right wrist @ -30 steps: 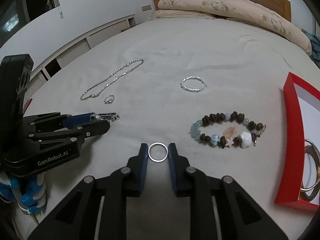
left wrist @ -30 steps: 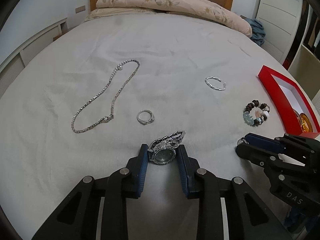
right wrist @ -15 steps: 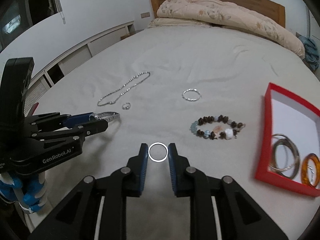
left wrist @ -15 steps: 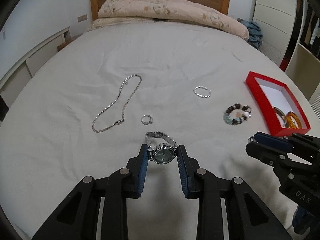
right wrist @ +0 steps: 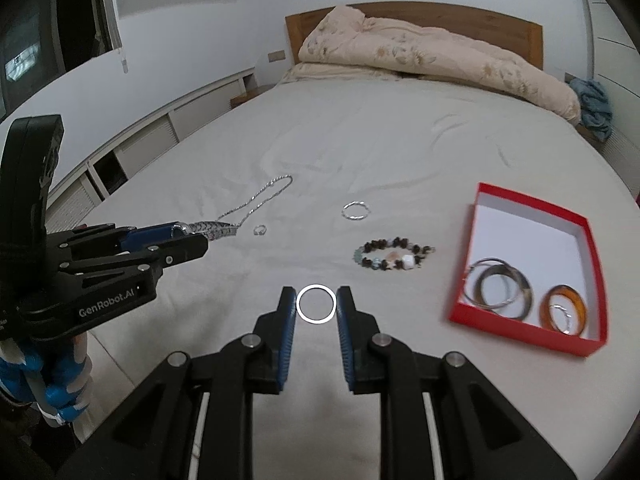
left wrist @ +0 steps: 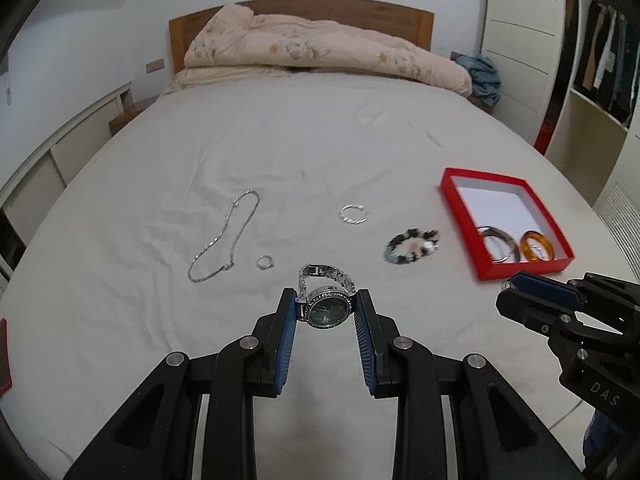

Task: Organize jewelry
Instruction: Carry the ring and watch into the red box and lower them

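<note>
Left claw point(left wrist: 325, 312): clamped on the round dark-faced silver wristwatch point(left wrist: 328, 310), metal band hanging beyond its tips.
Right claw point(right wrist: 316, 304): clamped on a thin plain silver ring point(right wrist: 315, 304).
Red cardboard box point(right wrist: 568, 208): ahead-right of the right claw, holding bangles.
Brown-and-pale beaded bracelet point(right wrist: 394, 258): on the sheet, ahead of the right claw.
Silver chain necklace point(left wrist: 224, 240): ahead-left of the left claw.

right gripper point(right wrist: 316, 304) clamping silver ring point(right wrist: 315, 304), red box point(right wrist: 532, 332) holding bangles point(right wrist: 500, 288)
</note>
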A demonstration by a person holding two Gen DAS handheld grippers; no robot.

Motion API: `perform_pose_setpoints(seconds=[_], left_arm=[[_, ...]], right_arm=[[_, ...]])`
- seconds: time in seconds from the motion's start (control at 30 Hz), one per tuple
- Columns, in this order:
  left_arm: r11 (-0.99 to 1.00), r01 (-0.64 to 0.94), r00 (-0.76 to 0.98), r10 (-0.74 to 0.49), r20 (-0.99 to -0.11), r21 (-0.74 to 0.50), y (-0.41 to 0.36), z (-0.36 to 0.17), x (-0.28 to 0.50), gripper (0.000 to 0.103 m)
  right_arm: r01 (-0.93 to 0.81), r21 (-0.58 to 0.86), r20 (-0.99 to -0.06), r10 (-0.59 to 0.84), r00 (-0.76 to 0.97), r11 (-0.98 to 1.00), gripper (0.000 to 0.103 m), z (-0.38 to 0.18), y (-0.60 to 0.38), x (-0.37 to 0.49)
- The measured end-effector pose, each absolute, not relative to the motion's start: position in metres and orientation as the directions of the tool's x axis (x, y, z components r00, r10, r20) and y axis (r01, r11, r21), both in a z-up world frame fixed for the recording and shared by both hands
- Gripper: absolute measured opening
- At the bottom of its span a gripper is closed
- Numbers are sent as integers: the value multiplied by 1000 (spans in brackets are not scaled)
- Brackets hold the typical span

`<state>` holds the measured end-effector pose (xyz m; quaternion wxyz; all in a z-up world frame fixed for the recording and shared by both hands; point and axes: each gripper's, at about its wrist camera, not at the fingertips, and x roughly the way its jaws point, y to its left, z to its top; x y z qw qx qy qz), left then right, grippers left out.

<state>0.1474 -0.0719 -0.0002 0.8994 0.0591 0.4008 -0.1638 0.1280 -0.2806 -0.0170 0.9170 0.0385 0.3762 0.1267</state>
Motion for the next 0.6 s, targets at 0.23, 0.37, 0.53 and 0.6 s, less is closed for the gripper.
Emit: perform_pose_setpoints(seconds=[0.23, 0.37, 0.53, 0.6], left_arm=[[921, 389, 637, -273, -721, -5, -102, 20, 137, 29], [906, 424, 634, -299, -714, -2, -129, 25, 139, 29], [874, 485, 618, -352, -703, -11, -178, 31, 155, 29], [859, 511, 608, -378, -698, -20, -202, 33, 164, 29]], right_arm=[[-159, 159, -660, 225, 716, 974, 19, -1, -311, 106], [-124, 151, -654, 193, 731, 981, 19, 4, -338, 100], [-63, 138, -653, 139, 744, 988, 19, 5, -385, 104], [-35, 131, -654, 113, 748, 991, 19, 3, -405, 110]])
